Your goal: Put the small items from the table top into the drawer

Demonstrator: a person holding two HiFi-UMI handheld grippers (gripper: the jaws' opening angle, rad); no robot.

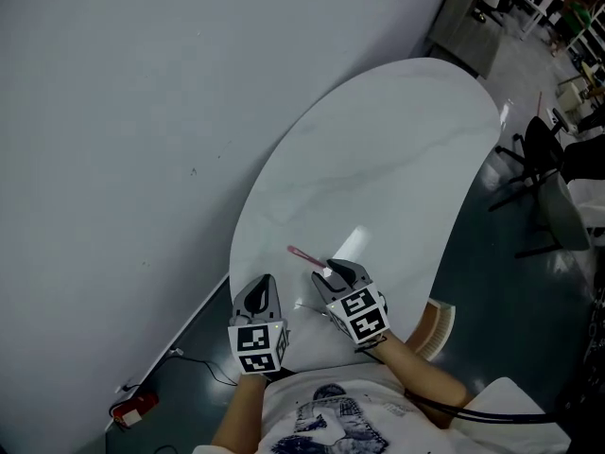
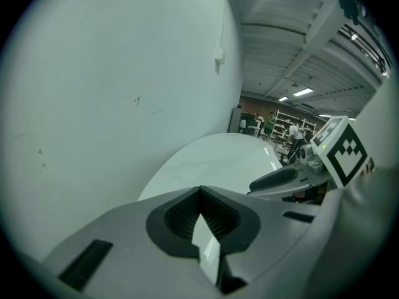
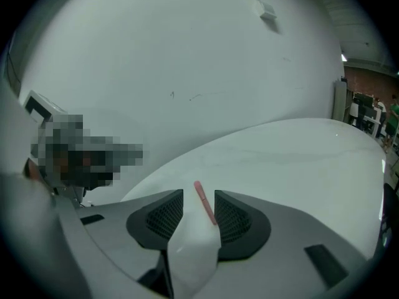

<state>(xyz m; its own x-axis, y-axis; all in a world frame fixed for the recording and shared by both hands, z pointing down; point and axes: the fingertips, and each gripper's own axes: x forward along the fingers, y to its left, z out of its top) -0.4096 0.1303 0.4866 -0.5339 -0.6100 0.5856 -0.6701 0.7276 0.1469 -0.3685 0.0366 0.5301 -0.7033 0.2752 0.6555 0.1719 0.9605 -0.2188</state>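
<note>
Nearest me, at the bottom of the head view, I hold both tongs low over the near edge of the white oval table [image 1: 378, 159]. My left gripper [image 1: 262, 284] sits lower left with its jaws pressed together and nothing between them. My right gripper [image 1: 331, 270] is just beside it, nearer the centre, and its jaws stand wide apart. A pink pen [image 1: 304, 254] lies on the tabletop right at those open tips. In the right gripper view it runs up through the gap, and neither pad presses on it. Beyond the pen the tabletop stretches toward the upper right. A pale wall [image 1: 142, 112] fills the upper left, and dark chairs [image 1: 539, 159] stand at the far right
</note>
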